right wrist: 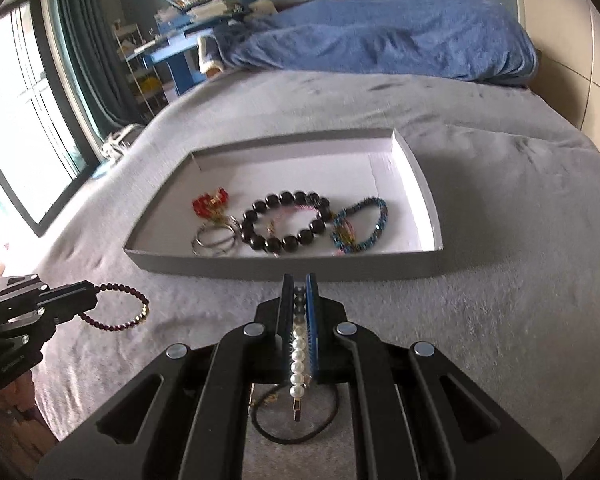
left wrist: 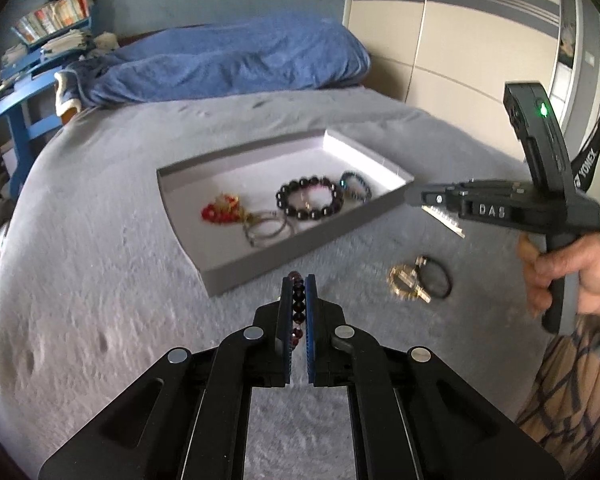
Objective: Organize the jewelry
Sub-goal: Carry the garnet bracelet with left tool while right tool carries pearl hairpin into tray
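Left tool [left wrist: 299, 280] gripping garnet bracelet [right wrist: 118, 306], angled down

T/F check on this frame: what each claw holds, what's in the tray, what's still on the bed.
1. Left claw grips a dark red bead bracelet. True.
2. Right claw is empty. False: it is shut on a pearl clip.
3. The tray holds a black bead bracelet. True.
4. The tray is empty. False: several pieces lie in it.
5. A gold piece with a black cord lies on the bed, outside the tray. True.
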`<state>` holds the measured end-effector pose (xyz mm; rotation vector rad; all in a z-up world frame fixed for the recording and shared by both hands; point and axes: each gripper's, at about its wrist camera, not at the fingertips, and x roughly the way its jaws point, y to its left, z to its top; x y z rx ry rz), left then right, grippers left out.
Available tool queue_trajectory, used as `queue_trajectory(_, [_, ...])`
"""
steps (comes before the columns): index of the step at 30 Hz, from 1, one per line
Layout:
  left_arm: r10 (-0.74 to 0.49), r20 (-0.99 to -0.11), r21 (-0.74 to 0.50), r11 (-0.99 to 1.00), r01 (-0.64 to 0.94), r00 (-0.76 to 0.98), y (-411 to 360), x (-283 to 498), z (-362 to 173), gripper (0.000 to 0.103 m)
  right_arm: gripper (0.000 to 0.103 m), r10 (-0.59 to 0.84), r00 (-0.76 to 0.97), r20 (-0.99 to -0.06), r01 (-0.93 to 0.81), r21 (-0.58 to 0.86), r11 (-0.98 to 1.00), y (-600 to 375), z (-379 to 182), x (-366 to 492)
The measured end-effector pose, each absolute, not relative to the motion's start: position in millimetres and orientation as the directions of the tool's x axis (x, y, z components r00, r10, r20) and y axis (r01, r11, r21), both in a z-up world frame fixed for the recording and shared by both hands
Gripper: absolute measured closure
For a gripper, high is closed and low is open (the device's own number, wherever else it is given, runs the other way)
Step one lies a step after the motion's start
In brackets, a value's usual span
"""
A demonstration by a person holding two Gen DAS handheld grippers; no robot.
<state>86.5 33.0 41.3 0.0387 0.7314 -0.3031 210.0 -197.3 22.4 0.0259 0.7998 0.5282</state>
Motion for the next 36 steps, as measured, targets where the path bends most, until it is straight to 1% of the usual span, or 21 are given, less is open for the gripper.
queue_trajectory(16, [-0.277,-0.579,-0.145,0.961,0.237,0.767,36.0,112.5,78.6,0.097,0.097,0.551,0.597,-0.583,-0.474,0.297,0.829,-198.4,47.9,219.8])
queue_trajectory(23, [-0.274,-0.562,-0.163,0.962,0.221,0.78,38.8,126.2,85.7,0.097,0.097,0.578,0.595,-0.558,-0.473,0.338,0.814,-203.6,52.7,228.6])
queue_trajectory(36, [-0.272,-0.559,-0.174,0.962,0.21,0.784,43.0,138.8,87.5,0.097,0.097,0.652,0.565,-0.505,-0.479,0.443,0.758,-215.8,60.0,242.4])
